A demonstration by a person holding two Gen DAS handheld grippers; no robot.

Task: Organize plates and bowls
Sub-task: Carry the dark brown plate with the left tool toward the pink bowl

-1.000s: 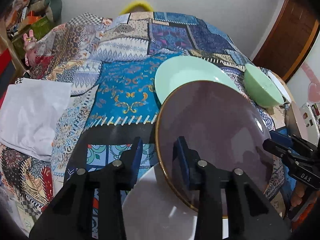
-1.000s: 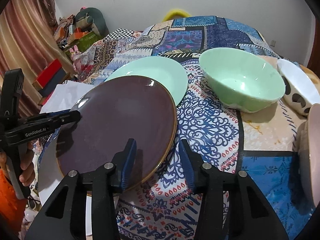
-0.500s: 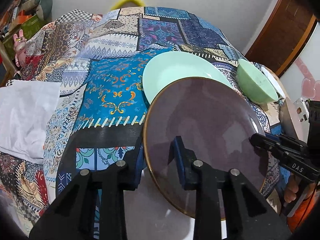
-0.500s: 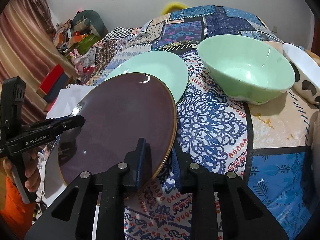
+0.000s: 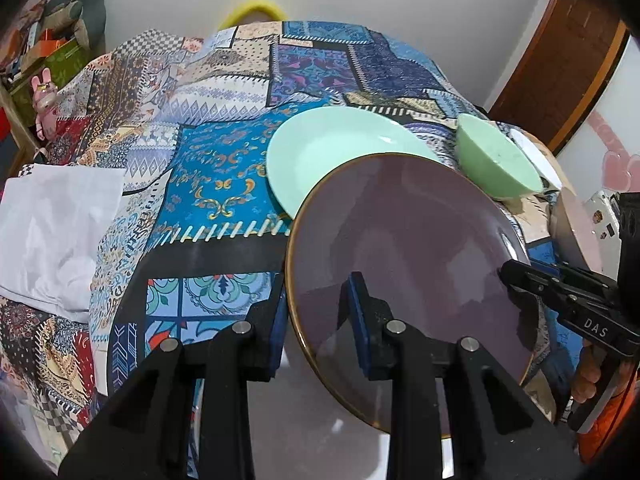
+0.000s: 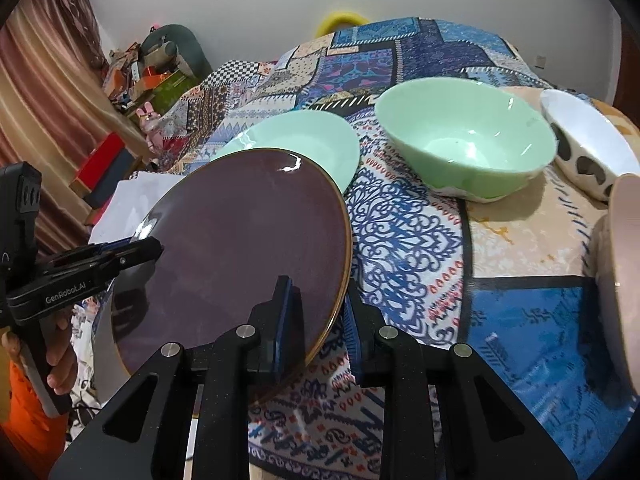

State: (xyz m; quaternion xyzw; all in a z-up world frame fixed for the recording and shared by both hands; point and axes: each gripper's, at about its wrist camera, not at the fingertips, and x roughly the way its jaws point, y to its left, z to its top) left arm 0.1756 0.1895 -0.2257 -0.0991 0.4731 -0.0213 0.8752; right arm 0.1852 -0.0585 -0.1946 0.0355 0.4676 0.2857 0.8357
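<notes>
Left wrist view: left tool and right tool pinch opposite rims of a glossy, gold-edged purple plate. Round mint plate lies just behind; patterned tabletop lies bare beside it.

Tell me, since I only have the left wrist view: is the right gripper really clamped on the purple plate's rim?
Observer: Yes. The right gripper has one pad over and one pad under the rim of the purple plate.
Operator: Anything inside the green bowl?
Observer: No, the green bowl is empty.
Operator: What is the white thing past it?
Observer: A white bowl with dark spots, to the green bowl's right.
</notes>
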